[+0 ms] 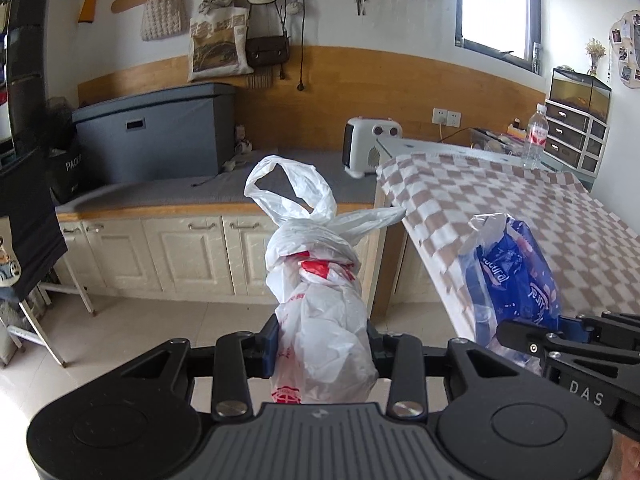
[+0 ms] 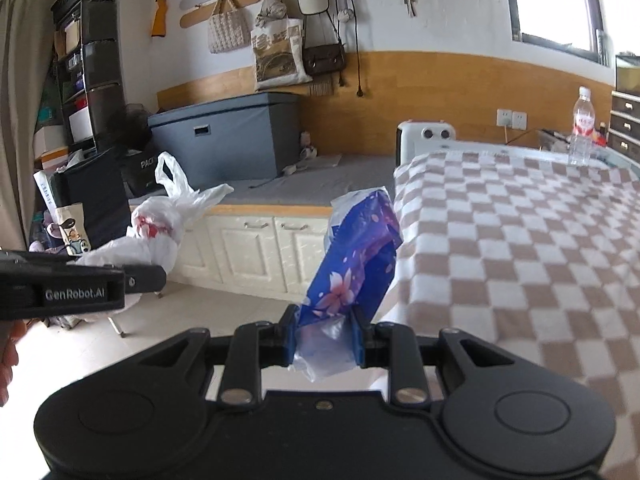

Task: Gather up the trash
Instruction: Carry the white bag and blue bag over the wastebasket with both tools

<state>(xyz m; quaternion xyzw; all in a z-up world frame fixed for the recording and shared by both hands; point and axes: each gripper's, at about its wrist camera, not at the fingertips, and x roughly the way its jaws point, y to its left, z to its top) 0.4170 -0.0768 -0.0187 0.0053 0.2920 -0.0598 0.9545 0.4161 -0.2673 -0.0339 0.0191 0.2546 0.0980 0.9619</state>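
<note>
Left tool [image 1: 322, 350] clamped on white knotted bag [image 1: 320, 300]; right tool [image 2: 325, 342] clamped on blue floral wrapper [image 2: 352, 272] — apparently plastic — beside the checkered bench [image 2: 520, 260] edge.

Left wrist view: sits just behind left tool [image 1: 322, 344], looks forward along fingers and slightly down, white bag [image 1: 320, 292] very near lens. Faces far wall with hanging bags, grey storage box [image 1: 160, 132] on cabinet ledge; checkered worktop [image 1: 520, 216] at right. Right tool [image 1: 560, 340] enters at lower right edge.

Right wrist view: just behind right tool [image 2: 326, 338], same forward, slightly downward facing, blue bag [image 2: 356, 264] close. Left tool [image 2: 100, 284] enters at left edge.

Shared: grey storage box [image 2: 236, 136], checkered worktop [image 2: 520, 232], water bottle [image 1: 535, 136] [image 2: 582, 128], white heater [image 1: 370, 144] [image 2: 428, 136], both bags.
</note>
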